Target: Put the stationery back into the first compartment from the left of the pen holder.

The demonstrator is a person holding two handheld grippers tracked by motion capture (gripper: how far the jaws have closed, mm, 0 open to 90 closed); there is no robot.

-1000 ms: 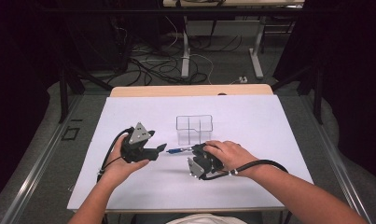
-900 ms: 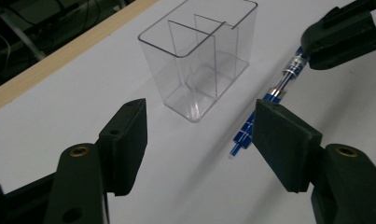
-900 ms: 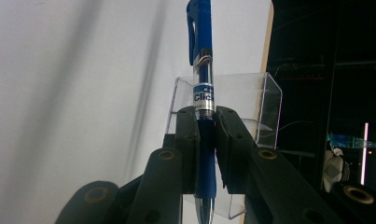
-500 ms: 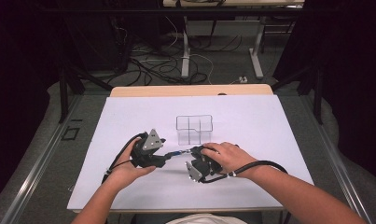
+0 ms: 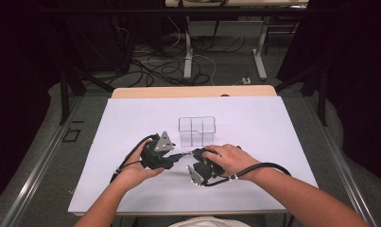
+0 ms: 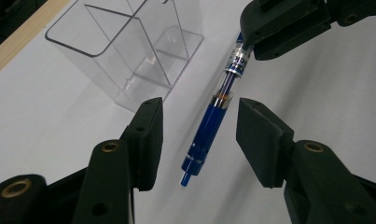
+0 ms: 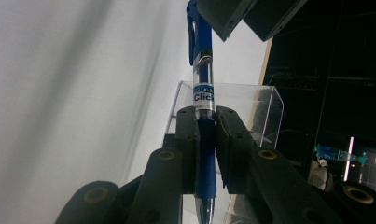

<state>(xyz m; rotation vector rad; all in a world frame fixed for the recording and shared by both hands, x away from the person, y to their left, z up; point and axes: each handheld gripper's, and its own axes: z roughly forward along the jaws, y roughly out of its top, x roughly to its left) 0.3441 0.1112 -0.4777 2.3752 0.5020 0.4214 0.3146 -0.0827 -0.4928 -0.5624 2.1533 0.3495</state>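
Pen handover: left jaws closing in, not yet gripping.

Your left gripper has come across to the pen since a second ago and its jaws have just been narrowing; the pen sits between the pads, untouched; your right gripper is clamped on the barrel, holding it above the white table; I judge a handover is about to happen; the clear organizer stands just beyond; open table lies on every other side, edges well off.
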